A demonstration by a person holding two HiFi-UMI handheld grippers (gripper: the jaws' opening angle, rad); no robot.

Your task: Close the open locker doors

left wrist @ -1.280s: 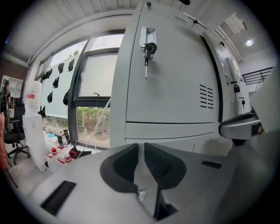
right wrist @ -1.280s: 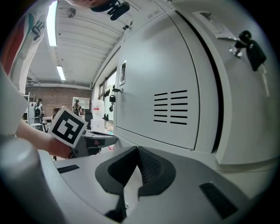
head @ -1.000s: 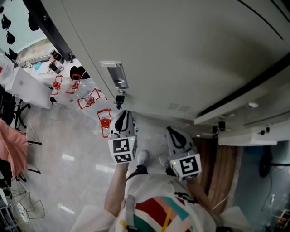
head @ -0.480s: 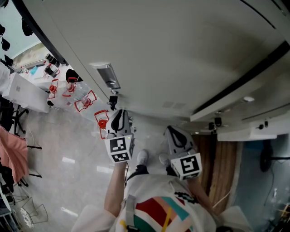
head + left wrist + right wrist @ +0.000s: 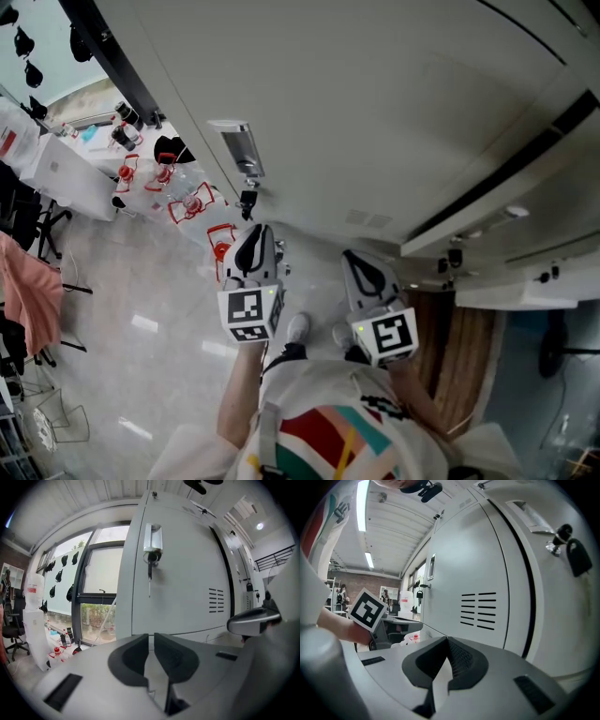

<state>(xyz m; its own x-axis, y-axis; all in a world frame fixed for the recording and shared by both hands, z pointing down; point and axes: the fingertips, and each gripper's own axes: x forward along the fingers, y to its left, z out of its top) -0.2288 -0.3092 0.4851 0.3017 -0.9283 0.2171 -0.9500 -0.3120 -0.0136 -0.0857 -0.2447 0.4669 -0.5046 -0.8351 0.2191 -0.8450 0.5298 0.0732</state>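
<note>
Glossy pale floor (image 5: 141, 309) beside a grey locker door (image 5: 394, 103); one lock (image 5: 240, 148) on it, one key (image 5: 247, 201) hanging. Two grippers below the lock: left gripper (image 5: 255, 234) narrow and empty; right gripper (image 5: 356, 259) jaws together, empty.

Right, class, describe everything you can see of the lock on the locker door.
The lock is a slim, upright plate that looks like silvery metal, set near one edge of the pale grey door. A dark-headed key sits in its lower end, and a thin strip hangs straight down from the key. Nothing else touches the lock.
</note>
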